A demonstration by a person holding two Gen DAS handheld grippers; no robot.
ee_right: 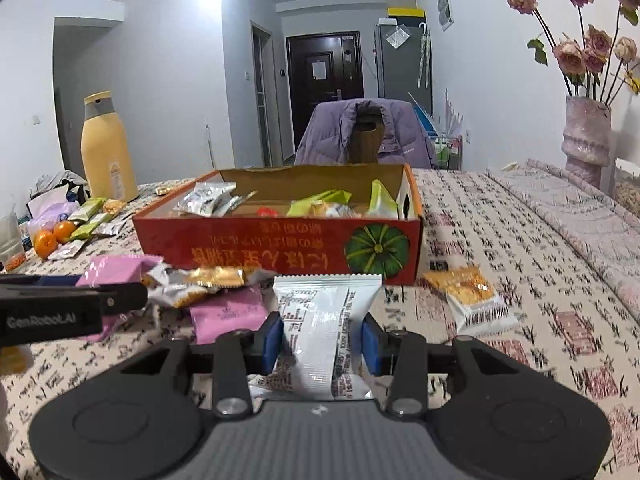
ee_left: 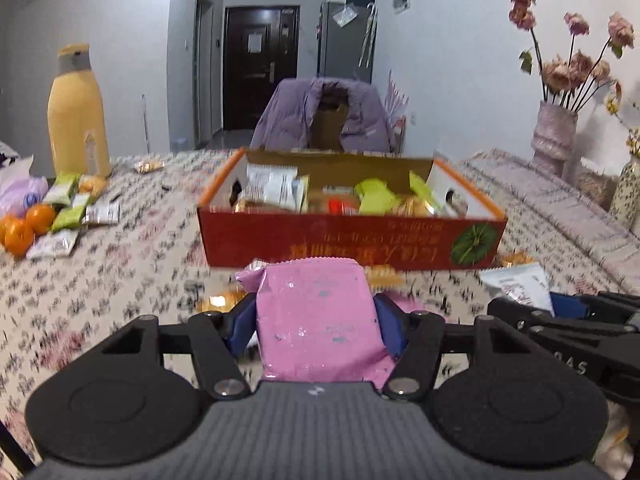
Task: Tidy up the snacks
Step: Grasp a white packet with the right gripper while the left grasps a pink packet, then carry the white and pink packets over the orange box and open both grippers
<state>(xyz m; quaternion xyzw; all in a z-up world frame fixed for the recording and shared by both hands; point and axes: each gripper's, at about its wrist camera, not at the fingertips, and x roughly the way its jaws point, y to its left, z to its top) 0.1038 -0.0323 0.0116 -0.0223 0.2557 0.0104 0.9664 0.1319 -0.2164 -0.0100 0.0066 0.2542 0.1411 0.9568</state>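
The red box (ee_left: 352, 240) hides the lower parts of the snacks inside it, and its upside-down print is too blurred to read. Left of the box, the oranges (ee_left: 18, 234) are cut by the picture's edge. Print on the pink packet (ee_left: 320, 320) is illegible.

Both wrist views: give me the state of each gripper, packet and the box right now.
Left gripper: shut on the pink foil snack packet.
Right gripper: shut on the white printed snack packet.
Red cardboard box: open-topped, partly filled with snacks.
Orange-and-white packet: lying loose on the tablecloth.
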